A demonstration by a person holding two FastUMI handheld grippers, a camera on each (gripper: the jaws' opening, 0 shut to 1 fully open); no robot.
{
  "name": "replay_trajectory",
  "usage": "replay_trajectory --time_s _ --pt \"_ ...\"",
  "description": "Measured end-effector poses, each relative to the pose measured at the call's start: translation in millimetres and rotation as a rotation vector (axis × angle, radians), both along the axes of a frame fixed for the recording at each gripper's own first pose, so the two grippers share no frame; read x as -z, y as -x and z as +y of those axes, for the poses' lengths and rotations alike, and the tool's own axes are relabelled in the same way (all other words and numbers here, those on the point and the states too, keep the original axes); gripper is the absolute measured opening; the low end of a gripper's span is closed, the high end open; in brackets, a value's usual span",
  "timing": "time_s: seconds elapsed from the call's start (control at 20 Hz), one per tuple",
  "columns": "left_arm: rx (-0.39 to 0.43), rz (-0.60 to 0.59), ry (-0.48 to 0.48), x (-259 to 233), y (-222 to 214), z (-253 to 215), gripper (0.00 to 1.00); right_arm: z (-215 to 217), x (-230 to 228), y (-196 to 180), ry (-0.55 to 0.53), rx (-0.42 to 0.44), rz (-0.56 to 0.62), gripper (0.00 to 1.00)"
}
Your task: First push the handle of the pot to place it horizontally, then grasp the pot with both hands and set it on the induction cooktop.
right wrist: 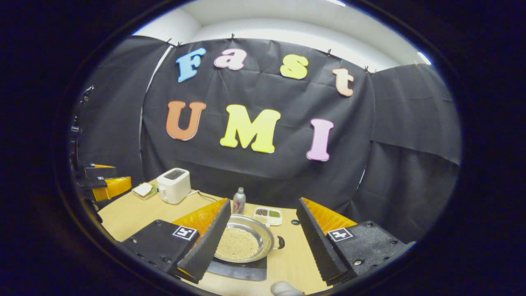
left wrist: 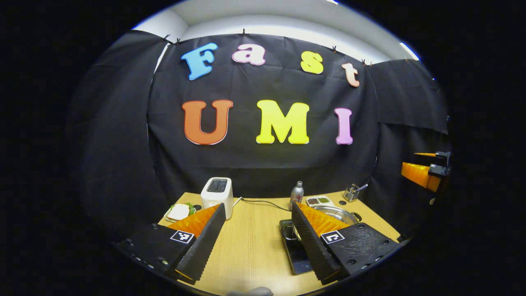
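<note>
1. Left gripper (left wrist: 254, 242): jaws spread wide, nothing between them but bare table (left wrist: 250, 230). It hangs above the tabletop, touching nothing.
2. Beyond its left finger, a plate with a sandwich (left wrist: 179, 211); just right of that finger's tip, a white toaster (left wrist: 217, 193) with its cord running right.
3. Past its right finger, a spray bottle (left wrist: 296, 193), a small dish of seasonings (left wrist: 319, 201) and a cup of utensils (left wrist: 351, 192). The pot (left wrist: 339, 213) and the cooktop (left wrist: 296, 255) sit partly hidden behind that right finger.
4. Right gripper (right wrist: 263, 246): jaws also wide apart, holding nothing, raised off the table.
5. From the right gripper view the pot (right wrist: 244, 242) lies just right of the left finger, between the two fingers, and looks already to rest on the dark cooktop (right wrist: 240, 269). One small dark handle (right wrist: 280, 242) points toward the right finger; the opposite handle is hidden behind the left finger.
6. Handling, my judgement: steel pot, stiff, smooth, likely slippery at the rim. It is filled with small pale grains, so probably hefty, and would spill if tipped.
7. Best hold: one gripper on each side handle, lifted level. Whether the handles now lie horizontal I cannot tell.
</note>
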State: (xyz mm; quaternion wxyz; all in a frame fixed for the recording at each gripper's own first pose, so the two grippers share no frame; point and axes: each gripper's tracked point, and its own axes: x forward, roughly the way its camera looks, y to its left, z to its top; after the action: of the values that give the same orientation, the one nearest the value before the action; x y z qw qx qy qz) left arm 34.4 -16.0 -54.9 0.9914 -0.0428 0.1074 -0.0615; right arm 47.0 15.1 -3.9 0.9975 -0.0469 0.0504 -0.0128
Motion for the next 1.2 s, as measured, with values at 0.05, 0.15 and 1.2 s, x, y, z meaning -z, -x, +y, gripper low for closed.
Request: replay_trajectory --time_s 0.05,0.15,1.2 --pt "-0.006 -0.032 0.006 -15.2 11.6 -5.3 0.95 -3.8 -10.5 15.0 -0.017 -0.016 -0.022 1.00" --pt "-0.032 -0.086 0.010 -43.8 39.6 -17.3 0.95 -23.3 -23.5 47.3 -0.036 -0.035 -0.057 1.00" --pt "-0.143 -0.194 -0.050 -97.7 191.3 -83.6 0.95 -156.2 -21.7 196.3 -0.209 -0.008 -0.164 1.00"
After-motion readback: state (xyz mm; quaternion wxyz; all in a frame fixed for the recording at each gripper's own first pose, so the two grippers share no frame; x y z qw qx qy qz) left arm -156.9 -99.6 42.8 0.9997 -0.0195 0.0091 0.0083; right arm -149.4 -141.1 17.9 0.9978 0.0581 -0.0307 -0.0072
